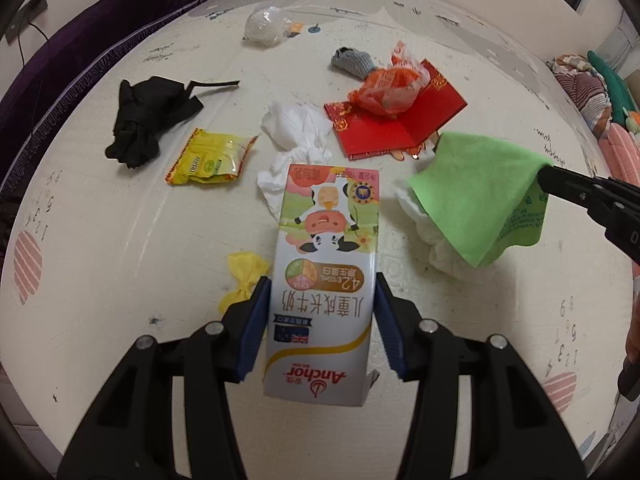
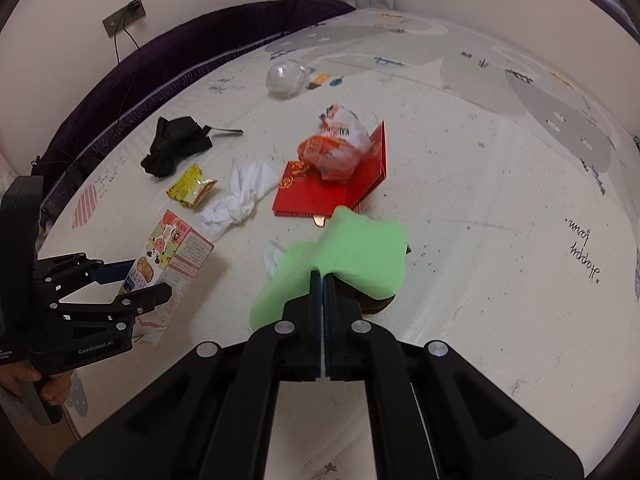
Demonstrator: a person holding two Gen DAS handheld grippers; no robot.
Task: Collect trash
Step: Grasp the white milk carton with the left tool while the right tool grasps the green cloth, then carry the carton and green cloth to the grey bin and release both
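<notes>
Across the cream play mat [image 1: 120, 240] littered with trash, our left tool [image 1: 322, 320] clamps the milk carton [image 1: 326, 264] at six o'clock, while our right tool [image 2: 323, 280] pinches shut on the green wrapper [image 2: 344, 260], readying both for removal.

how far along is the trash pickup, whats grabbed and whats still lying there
Nothing looks binned yet; no bin is in view. In hand: the left gripper is closed on the milk carton, and the right gripper is shut on the green cloth. Still on the mat: yellow wrapper, white tissue, orange bag, red envelope, black bag, clear bag.
</notes>
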